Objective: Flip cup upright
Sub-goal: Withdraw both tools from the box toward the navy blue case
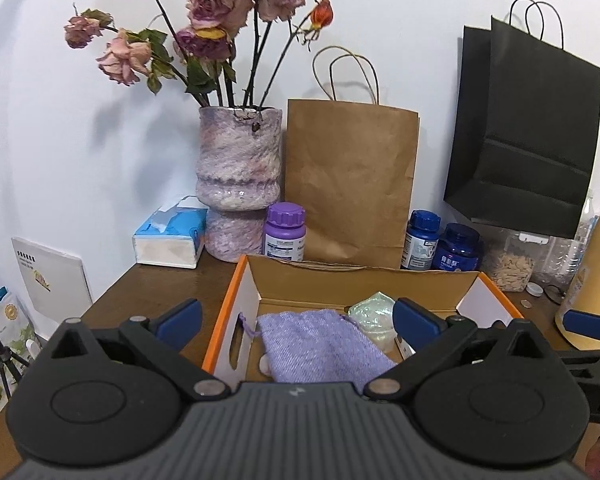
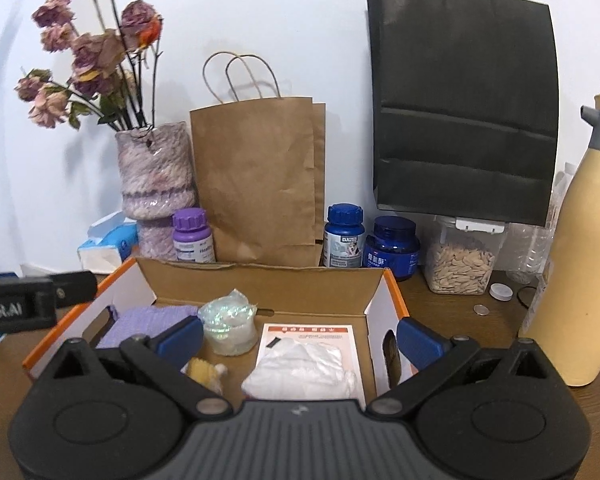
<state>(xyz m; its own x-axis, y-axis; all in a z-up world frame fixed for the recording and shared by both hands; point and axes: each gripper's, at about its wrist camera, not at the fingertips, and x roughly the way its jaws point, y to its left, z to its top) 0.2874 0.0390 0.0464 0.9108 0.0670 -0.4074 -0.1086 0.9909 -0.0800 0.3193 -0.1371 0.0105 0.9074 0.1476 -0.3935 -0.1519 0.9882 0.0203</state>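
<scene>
A: Left gripper (image 1: 298, 322): jaws spread wide, nothing between the blue pads (image 1: 180, 316). Right gripper (image 2: 299, 338): same, released, empty.

B: Cup?

A: Iridescent cup (image 2: 230, 326) stands mouth up in the box (image 2: 260, 280). Right view: about 11 o'clock from the gripper's midpoint, just beside the left pad, not touching as far as I can tell. Left view: at 1 o'clock, partly behind the right pad.

B: Other box contents?

A: Purple pouch (image 1: 320, 344) at the cup's 9 o'clock; white wad (image 2: 300, 372) on a leaflet (image 2: 308, 332) at its 4 o'clock.

B: Beyond the box?

A: Table (image 1: 160, 292). At 12 o'clock a brown bag (image 2: 256, 180); vase (image 2: 156, 176) at 10; black bag (image 2: 464, 120) at 1; cream jug (image 2: 580, 260) at 3.
</scene>
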